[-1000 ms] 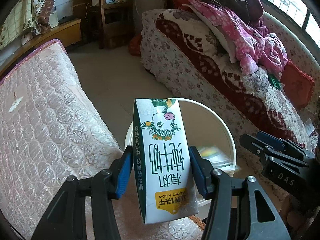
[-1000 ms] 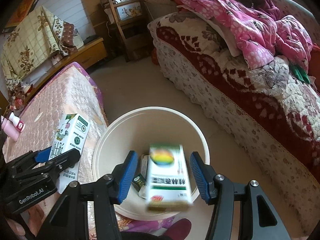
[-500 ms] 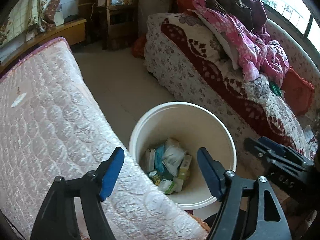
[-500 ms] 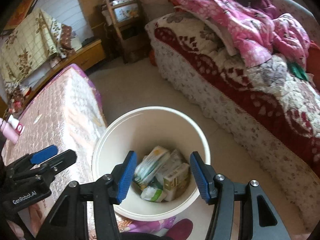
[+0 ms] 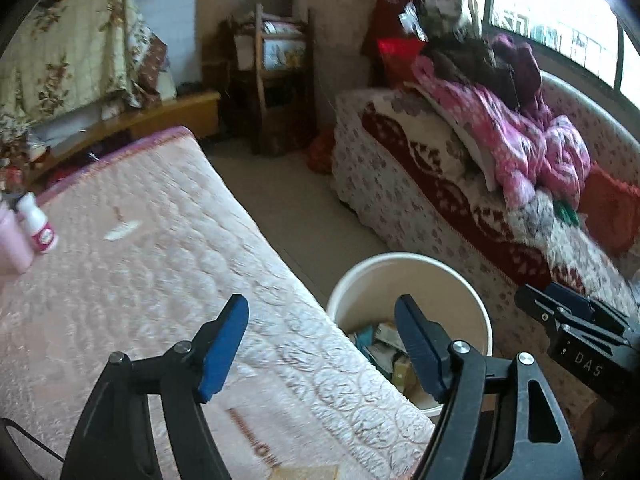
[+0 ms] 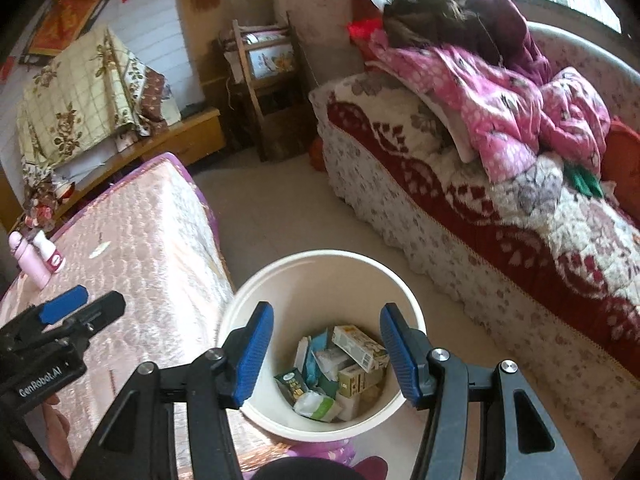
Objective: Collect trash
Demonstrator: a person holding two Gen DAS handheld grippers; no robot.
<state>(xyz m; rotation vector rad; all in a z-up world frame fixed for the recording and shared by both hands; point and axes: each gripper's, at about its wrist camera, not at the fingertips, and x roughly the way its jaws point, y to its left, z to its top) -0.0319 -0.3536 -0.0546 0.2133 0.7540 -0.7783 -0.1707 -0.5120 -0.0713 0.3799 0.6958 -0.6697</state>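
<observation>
both cartons have dropped from the jaws into the round cream plastic bucket. left gripper and right gripper hang spread apart, empty. risk: two pink bottles on the quilted pink mattress could topple if nudged in a careless reach.

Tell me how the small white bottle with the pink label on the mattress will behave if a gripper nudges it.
The small white bottle stands upright on the soft quilted mattress, so it probably tips easily. Its round body would likely roll. It stands beside the pink bottle and may knock it.
</observation>
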